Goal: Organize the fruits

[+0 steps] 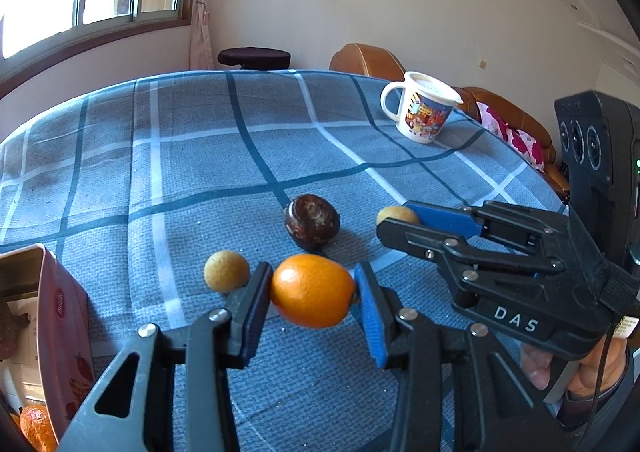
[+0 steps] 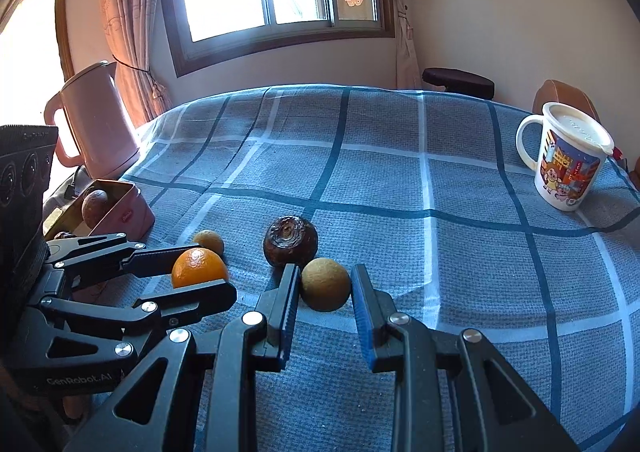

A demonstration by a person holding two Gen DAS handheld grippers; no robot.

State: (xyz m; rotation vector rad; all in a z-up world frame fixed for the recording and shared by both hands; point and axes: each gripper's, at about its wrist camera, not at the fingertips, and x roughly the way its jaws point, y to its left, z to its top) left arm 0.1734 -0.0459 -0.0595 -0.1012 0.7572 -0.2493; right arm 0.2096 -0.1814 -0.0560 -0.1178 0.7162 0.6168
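Note:
My left gripper [image 1: 314, 288] is shut on a small orange [image 1: 313, 295] and holds it just above the blue checked tablecloth; the orange also shows in the right wrist view [image 2: 199, 267]. My right gripper [image 2: 325, 284] has its jaws around a tan round fruit [image 2: 326, 284] that lies on the cloth, the pads at its sides with small gaps. A dark brown wrinkled fruit [image 1: 312, 221] [image 2: 291, 240] lies between the grippers. Another tan fruit [image 1: 226, 271] [image 2: 209, 242] lies left of the orange.
A pink tin box [image 2: 128, 208] [image 1: 60, 332] at the table's left edge holds a brown fruit [image 2: 95, 207] and an orange fruit [image 1: 36, 428]. A pink kettle [image 2: 94, 120] stands behind it. A lidded cartoon mug [image 2: 568, 160] [image 1: 424, 108] stands far right.

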